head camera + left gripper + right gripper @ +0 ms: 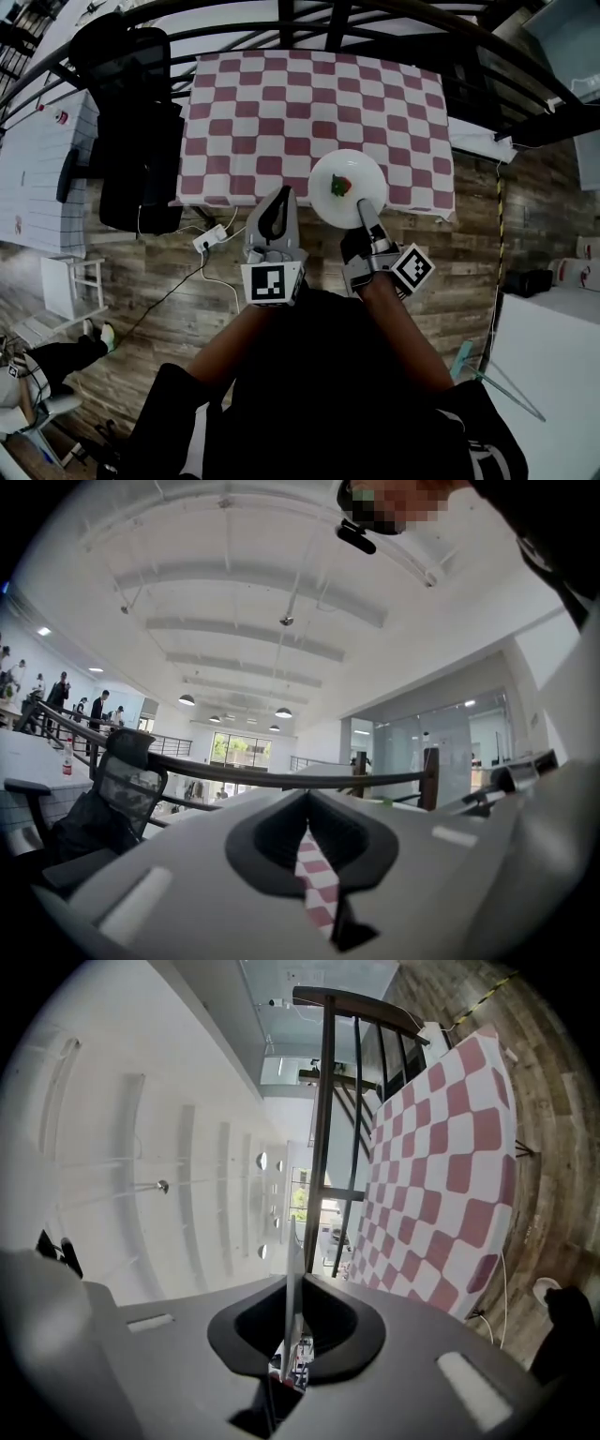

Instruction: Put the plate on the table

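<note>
Our right gripper (362, 202) pinches the plate (364, 172) over the near edge of the table (281, 103); our left gripper (279, 195) is closed, empty. We should lower the plate level.

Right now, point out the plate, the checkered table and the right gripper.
plate (367, 175): head view, bare white surface
checkered table (281, 103): head view, middle of its top
right gripper (363, 206): head view, between fingertips at plate rim

The plate (348, 187) is located above the near edge of the worktop (281, 103), right gripper (365, 209) at its near rim, left gripper (277, 211) alongside to the left, chair (141, 141) left of the worktop.
</note>
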`<state>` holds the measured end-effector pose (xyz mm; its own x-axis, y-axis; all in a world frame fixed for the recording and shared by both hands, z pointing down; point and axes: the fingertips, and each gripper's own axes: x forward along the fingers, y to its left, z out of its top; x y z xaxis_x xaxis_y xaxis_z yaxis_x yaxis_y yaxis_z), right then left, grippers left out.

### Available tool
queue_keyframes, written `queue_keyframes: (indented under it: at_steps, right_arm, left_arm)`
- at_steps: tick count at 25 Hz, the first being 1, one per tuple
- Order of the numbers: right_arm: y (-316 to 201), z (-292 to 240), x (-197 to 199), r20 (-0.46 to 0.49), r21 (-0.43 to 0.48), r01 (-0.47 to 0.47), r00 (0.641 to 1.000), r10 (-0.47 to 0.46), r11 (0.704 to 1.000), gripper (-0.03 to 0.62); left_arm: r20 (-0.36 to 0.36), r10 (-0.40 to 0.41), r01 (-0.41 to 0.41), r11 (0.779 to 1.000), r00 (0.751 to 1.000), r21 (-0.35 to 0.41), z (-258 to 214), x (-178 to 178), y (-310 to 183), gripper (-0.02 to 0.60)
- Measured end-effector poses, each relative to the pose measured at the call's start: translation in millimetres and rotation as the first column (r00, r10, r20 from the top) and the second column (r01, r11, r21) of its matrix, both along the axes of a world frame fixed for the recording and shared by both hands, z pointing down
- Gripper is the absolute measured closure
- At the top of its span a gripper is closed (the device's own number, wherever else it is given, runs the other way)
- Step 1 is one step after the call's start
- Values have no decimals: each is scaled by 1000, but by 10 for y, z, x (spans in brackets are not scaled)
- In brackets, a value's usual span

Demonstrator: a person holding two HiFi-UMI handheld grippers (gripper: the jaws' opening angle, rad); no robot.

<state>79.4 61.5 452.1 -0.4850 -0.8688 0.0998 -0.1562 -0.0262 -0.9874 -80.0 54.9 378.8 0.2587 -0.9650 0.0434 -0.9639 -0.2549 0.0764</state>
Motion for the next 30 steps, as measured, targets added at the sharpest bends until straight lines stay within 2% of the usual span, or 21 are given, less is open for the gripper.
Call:
queue_keyframes:
  at_steps: [5, 11, 14, 20, 26, 30]
  right_arm:
    - [-332, -81, -170, -48, 27, 4, 999, -2, 1000, 579]
    - [-633, -31, -333, 42, -22, -59, 997, 60, 998, 579]
    - [-779, -39, -401, 59, -15, -82, 995, 82, 997, 579]
    - [-919, 3, -427, 16, -1, -89, 996, 89, 996, 579]
    - [-1074, -34, -448, -32, 43, -52, 998, 53, 998, 579]
    - [-1254, 151, -501, -38, 15, -34, 999, 34, 999, 579]
  left_arm:
    - [-9, 50, -50, 999, 999, -2, -69, -105, -373, 572]
    - [-12, 82, -82, 997, 997, 8, -45, -309, -692, 572]
    - [-20, 96, -96, 995, 995, 10, -30, -382, -826, 572]
    - [-25, 99, -99, 995, 995, -5, 76, -480, -1011, 572]
    - [-24, 109, -110, 994, 994, -21, 90, -434, -1174, 572]
    - [-19, 79, -80, 996, 997, -28, 179, -487, -1292, 572]
